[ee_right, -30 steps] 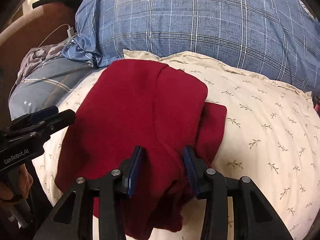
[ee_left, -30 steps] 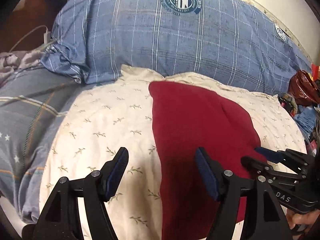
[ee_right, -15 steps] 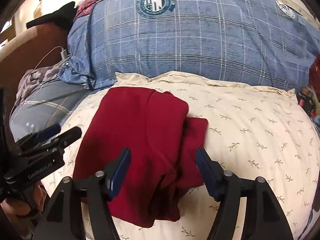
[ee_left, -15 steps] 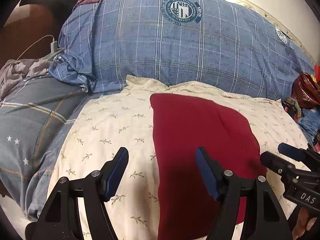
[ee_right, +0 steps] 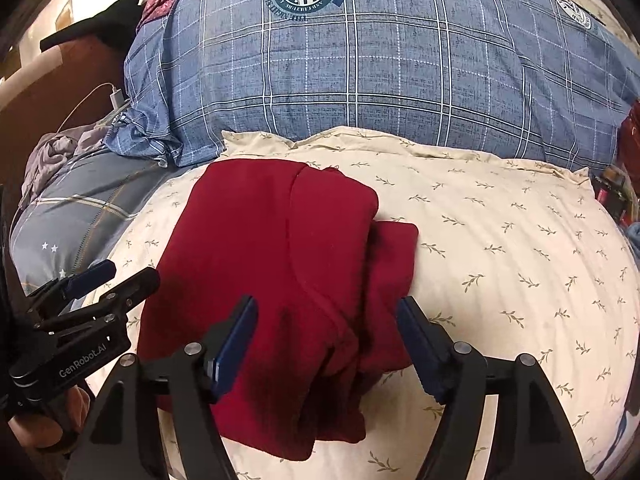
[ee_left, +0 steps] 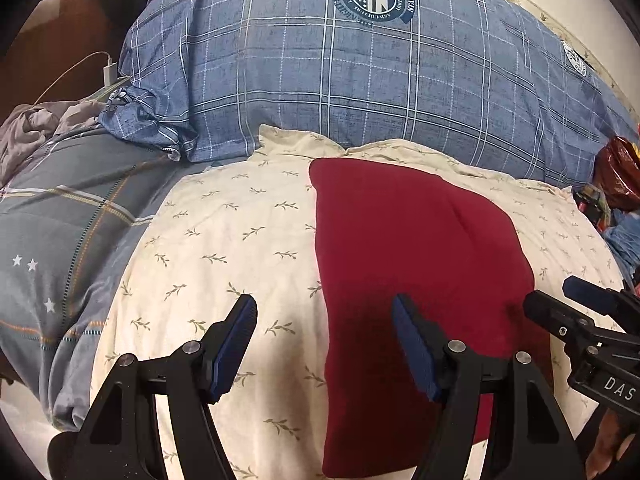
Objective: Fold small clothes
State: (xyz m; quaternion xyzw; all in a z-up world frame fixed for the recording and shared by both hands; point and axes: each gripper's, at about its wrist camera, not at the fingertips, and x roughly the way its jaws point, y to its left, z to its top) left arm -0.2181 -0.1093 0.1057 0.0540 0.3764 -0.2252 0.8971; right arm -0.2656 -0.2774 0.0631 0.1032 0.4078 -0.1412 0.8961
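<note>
The right gripper [ee_right: 326,344] hangs with its jaws spread wide and empty, directly above the near edge of the red garment [ee_right: 280,272]; the loose near layers of the cloth lie between and just ahead of its fingers, so this gripper is the nearer of the two to the work. The left gripper [ee_left: 324,344] is likewise spread wide and holds nothing; its right finger overlaps the garment's left edge in the left wrist view, while its left finger stands over bare cream pillow [ee_left: 224,240]. The garment lies partly folded on the pillow, its long axis running from the grippers away toward the blue plaid pillow [ee_right: 380,80]. A narrower under-layer projects past the top layer on the right side, and the near corner is bunched. Judged from this layout, the next fold turns on the near edge: it would be gripped at both near corners and carried away from the operator along the long axis. The projecting right layer may first need aligning. Beyond the cream pillow, the plaid pillow rises behind the garment's far edge, near but not touching it.
</note>
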